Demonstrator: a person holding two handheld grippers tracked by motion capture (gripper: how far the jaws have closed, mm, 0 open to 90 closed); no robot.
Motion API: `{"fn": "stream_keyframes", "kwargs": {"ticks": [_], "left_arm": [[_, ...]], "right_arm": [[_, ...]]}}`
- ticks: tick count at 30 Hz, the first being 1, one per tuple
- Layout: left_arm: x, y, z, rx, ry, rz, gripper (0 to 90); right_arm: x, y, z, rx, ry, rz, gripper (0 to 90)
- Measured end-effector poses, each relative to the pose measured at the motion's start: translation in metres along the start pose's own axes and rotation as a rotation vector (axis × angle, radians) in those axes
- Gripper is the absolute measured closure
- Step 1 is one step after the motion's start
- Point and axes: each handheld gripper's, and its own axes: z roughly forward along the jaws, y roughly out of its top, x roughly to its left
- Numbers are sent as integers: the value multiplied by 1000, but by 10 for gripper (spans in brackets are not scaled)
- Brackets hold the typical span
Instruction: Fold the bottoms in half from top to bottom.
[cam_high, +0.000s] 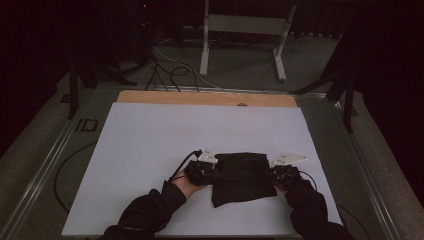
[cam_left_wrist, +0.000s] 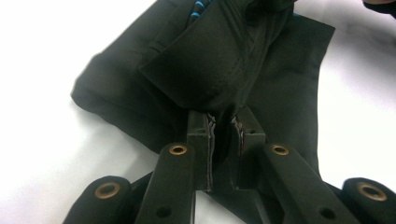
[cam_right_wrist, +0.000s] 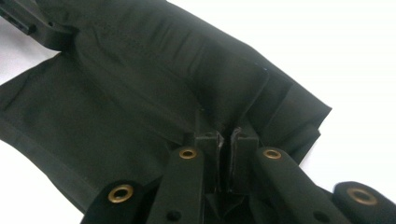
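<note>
A dark folded garment (cam_high: 243, 177) lies near the front of the white tabletop (cam_high: 150, 145), the left tongs (cam_high: 212, 172) and right tongs (cam_high: 274, 174) each pinched tight on opposite edges. A neat fold likely calls for level hands and even tension.

White table top (cam_high: 150, 150), wooden strip at far edge; 1 black folded garment (cam_high: 243, 180) lying near front edge.
</note>
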Motion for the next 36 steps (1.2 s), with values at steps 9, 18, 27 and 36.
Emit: {"fn": "stream_keyframes", "kwargs": {"ticks": [9, 18, 27, 36], "left_arm": [[-3, -8, 1, 22, -6, 0, 805], [-4, -16, 3, 27, -25, -12, 803], [-4, -19, 7, 20, -12, -7, 775], [-6, -19, -8, -12, -31, -31, 693]], "right_arm": [[3, -10, 0, 20, 41, 20, 856], [7, -16, 4, 49, 46, 0, 852], [9, -16, 5, 66, 29, -11, 821], [7, -11, -5, 89, 23, -14, 643]]}}
